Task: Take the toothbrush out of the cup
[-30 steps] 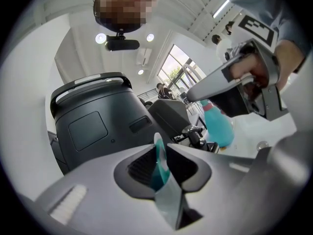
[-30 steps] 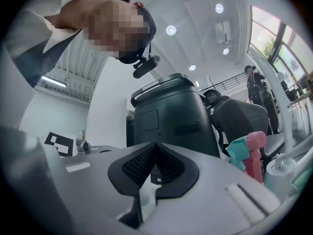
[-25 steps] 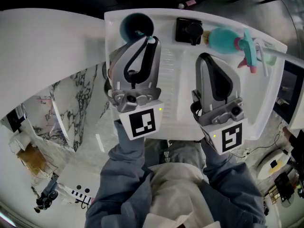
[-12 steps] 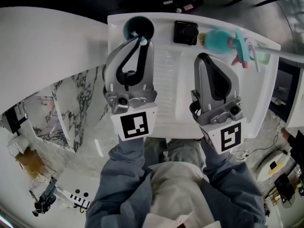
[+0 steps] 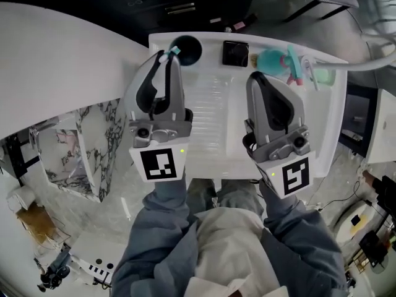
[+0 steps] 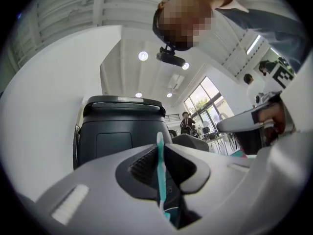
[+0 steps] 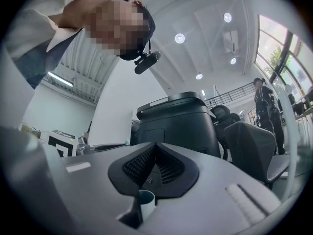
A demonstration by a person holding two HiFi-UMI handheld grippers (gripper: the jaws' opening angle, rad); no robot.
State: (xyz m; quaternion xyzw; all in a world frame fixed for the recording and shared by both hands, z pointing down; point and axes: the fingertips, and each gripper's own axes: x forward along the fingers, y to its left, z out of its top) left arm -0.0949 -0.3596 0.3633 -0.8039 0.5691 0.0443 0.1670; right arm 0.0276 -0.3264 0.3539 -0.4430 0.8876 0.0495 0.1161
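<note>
Clearly the left gripper (image 5: 164, 59) gripped the teal toothbrush (image 6: 160, 165) by the dark cup (image 5: 187, 47) at the tray's (image 5: 213, 135) far-left corner — lifting straight up seemed wisest (right gripper (image 5: 257, 78) closed, empty).

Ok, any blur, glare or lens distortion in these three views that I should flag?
Head view: strong fisheye bending at the edges, evenly lit, no motion blur. Left gripper view: dark circular vignette, ceiling lamps flare mildly, toothbrush sharp between the jaws. Right gripper view: same vignette, bright window at right edge, slightly overexposed.
</note>
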